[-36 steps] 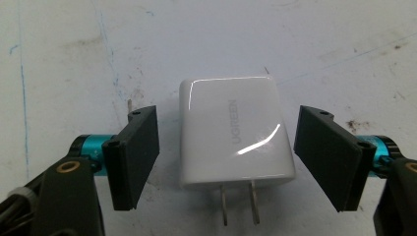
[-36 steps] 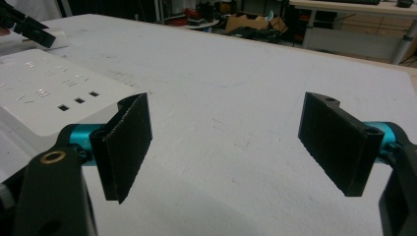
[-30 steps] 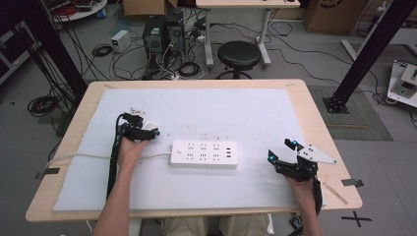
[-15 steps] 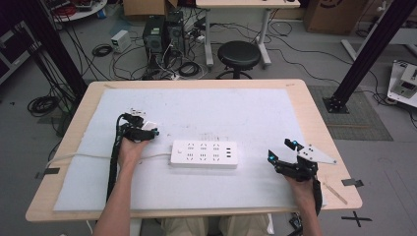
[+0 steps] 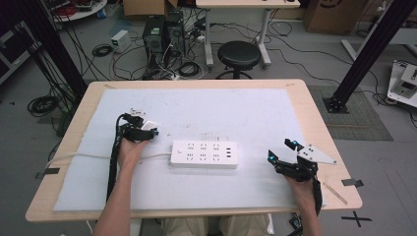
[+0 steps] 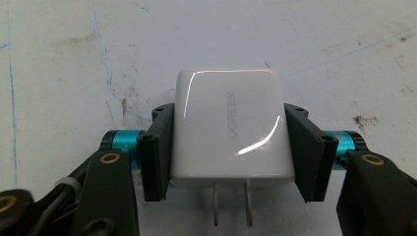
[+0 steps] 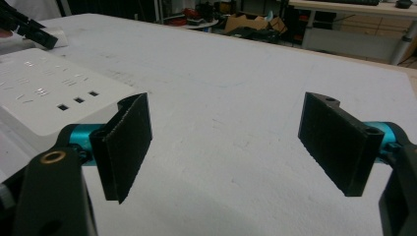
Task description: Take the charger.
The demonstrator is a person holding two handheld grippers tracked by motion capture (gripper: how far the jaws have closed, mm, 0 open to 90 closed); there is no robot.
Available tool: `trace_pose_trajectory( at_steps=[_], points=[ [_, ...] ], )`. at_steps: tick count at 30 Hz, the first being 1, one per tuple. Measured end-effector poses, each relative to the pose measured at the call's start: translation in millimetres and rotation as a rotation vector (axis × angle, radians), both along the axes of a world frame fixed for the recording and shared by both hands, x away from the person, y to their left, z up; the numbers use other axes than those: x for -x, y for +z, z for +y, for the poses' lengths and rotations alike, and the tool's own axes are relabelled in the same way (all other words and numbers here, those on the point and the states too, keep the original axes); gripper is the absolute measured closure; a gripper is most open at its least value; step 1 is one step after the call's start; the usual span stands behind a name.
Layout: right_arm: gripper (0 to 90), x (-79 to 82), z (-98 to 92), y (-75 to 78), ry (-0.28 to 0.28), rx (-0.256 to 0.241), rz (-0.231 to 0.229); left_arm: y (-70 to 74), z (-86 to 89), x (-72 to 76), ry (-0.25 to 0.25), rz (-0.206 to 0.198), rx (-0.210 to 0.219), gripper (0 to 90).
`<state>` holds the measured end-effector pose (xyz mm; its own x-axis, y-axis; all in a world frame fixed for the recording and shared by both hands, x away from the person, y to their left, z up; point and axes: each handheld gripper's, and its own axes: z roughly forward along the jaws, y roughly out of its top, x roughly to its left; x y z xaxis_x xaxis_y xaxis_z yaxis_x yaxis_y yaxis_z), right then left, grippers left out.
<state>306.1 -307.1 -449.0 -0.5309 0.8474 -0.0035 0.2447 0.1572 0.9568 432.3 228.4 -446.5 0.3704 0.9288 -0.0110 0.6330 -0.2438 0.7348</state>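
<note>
A white power strip (image 5: 204, 154) lies flat on the mat in the middle of the table, sockets up. Left of it my left gripper (image 5: 143, 129) is shut on a white UGREEN charger (image 6: 216, 113). The black jaws press its two sides, and its two metal prongs (image 6: 231, 201) point back toward the hand. The charger is close above the mat, a short way from the strip's left end. My right gripper (image 5: 281, 151) stands open near the front right of the mat, nothing between its pads (image 7: 125, 142). The strip (image 7: 44, 93) lies off to its left.
A white mat (image 5: 221, 110) covers most of the wooden table (image 5: 322, 128). The strip's white cable (image 5: 74, 157) runs left off the table edge. A black stool (image 5: 238, 54), computer cases and loose cables are on the floor beyond the far edge.
</note>
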Motion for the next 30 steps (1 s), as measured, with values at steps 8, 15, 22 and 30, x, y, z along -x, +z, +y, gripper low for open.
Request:
trace_pose_trajectory(
  at_steps=[8, 15, 22, 30],
  points=[
    [21.0, 0.0, 0.1, 0.0, -0.001, 0.002, 0.002, 4.6, -1.7, 2.4, -0.022, -0.023, 0.013, 42.5],
    [21.0, -0.4, 0.2, 0.0, 0.002, 0.004, -0.003, 14.3, -4.4, 9.3, -0.053, -0.039, 0.006, 42.4],
    [21.0, -0.6, -0.1, 0.0, 0.004, 0.009, -0.009, 30.8, -10.4, 23.9, -0.094, -0.076, 0.010, 42.4],
    [21.0, -0.5, 0.3, 0.0, -0.001, 0.008, -0.004, 48.9, -19.1, 44.4, -0.132, -0.123, 0.007, 42.5]
  ],
)
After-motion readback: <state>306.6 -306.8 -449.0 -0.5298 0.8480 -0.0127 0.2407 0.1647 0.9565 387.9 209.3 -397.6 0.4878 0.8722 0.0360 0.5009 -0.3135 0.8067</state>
